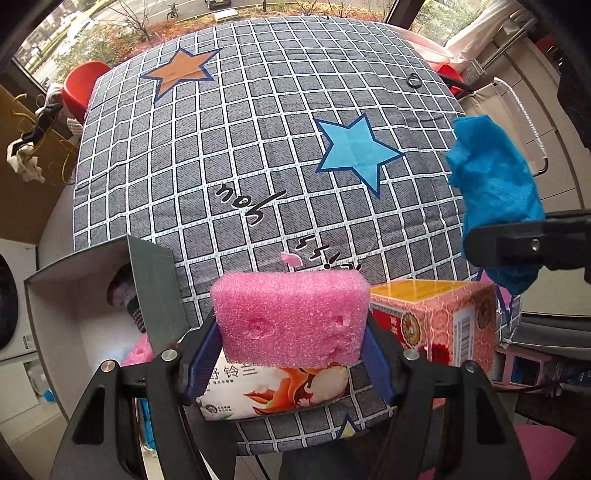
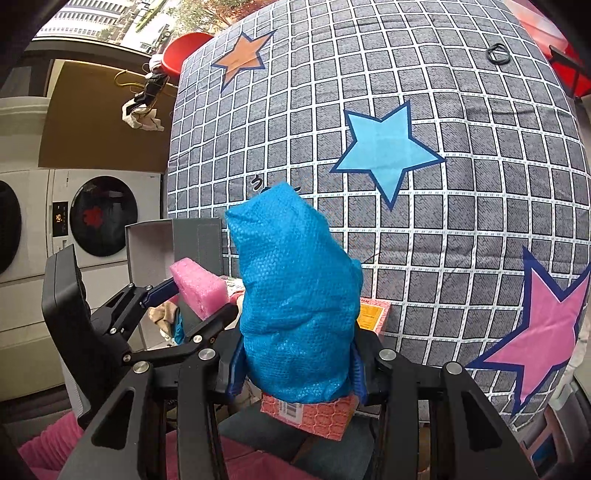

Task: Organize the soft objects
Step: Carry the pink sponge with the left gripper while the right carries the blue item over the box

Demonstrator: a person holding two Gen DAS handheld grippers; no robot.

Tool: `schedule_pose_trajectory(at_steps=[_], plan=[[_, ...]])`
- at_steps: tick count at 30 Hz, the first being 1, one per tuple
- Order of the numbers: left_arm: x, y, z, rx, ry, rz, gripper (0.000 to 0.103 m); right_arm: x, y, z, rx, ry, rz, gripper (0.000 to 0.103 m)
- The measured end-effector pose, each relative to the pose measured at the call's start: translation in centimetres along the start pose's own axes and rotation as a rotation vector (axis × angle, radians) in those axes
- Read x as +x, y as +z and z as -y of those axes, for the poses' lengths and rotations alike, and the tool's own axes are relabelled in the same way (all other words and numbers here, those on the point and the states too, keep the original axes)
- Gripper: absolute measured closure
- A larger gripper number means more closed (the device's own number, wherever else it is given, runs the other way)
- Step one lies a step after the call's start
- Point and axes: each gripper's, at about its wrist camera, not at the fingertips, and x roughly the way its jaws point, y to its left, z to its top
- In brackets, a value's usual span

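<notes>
Two grips: L gripper point(image 1: 291, 350) clamps pink sponge point(image 1: 290, 319); R gripper point(image 2: 297, 365) clamps blue wrap point(image 2: 295, 295).

Soft, even daylight comes from the window point(image 1: 92, 33) at the top; shadows are faint, focus is sharp, and fisheye bending darkens the corners.

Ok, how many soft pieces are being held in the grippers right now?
2. The pink foam block sits in the left gripper; the crumpled blue bubble wrap in the right gripper. More may be hidden inside the grey box.
</notes>
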Motion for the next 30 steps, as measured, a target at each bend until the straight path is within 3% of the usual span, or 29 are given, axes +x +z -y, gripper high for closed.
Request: schedule_pose_trajectory(at_steps=[15,30], plan=[[-4.6,-6.4,-7.0,-0.150,-0.008,0.092,0.031,3.2,-3.7,-10.1,-0.174,-0.007,-0.045,0.058],[-6.2,-12.9,-14.4,-0.381,0.057,0.093,0.031,8.7,-5.1,-19.1,-0.390,-0.040,-0.136,0.058]])
